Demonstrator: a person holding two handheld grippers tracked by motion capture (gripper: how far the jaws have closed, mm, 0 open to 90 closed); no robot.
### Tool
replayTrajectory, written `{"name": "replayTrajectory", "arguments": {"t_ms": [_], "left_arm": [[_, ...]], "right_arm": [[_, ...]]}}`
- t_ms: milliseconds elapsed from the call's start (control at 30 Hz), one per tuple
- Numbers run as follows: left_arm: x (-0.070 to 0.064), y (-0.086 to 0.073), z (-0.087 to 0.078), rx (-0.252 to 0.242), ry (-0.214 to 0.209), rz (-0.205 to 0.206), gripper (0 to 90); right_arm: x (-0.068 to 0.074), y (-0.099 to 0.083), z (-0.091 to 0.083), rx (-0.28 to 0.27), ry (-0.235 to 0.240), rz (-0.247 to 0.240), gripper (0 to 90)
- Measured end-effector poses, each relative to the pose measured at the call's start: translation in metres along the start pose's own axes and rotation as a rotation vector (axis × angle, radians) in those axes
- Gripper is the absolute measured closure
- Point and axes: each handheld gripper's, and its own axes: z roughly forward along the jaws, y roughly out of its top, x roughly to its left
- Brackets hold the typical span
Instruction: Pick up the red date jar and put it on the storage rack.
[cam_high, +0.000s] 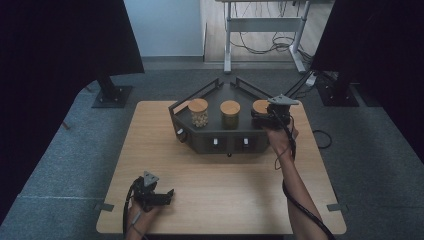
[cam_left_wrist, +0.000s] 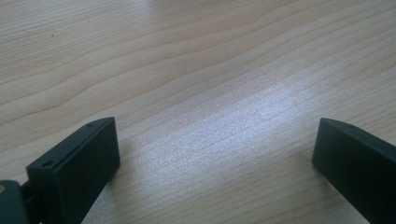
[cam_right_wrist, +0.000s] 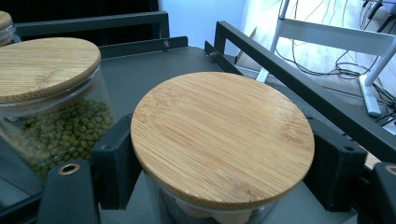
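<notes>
on the rack (cam_high: 200, 142), bean jar (cam_right_wrist: 51, 116), right tool (cam_right_wrist: 219, 172) gripping jar (cam_right_wrist: 223, 140)

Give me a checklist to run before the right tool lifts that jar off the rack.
1. Right tool straddles the jar below its wooden lid: ok, one jaw on each side.
2. Jaws clamped firmly on the glass: cannot tell, the lid hides the contact.
3. Lid seated flat: ok.
4. Room beside the neighbouring jar of green beans: ok, a gap shows between them.
5. Rack rail behind the jar is out of an upward path: ok.
6. Left tool out of the way: ok, open, low over the table.
</notes>
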Motion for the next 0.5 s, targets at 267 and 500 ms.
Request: {"name": "replayTrajectory", "arguments": {"t_ms": [267, 500], "left_arm": [[0.0, 0.0, 0.0, 0.0, 0.0, 0.0, 0.6], [0.0, 0.0, 0.0, 0.0, 0.0, 0.0, 0.6]], "right_arm": [[0.0002, 0.0008, 0.0001, 0.008, -0.001, -0.001, 22.8], [0.0007, 0.0031, 0.0012, 0.022, 0.014, -0.021, 13.5]]}}
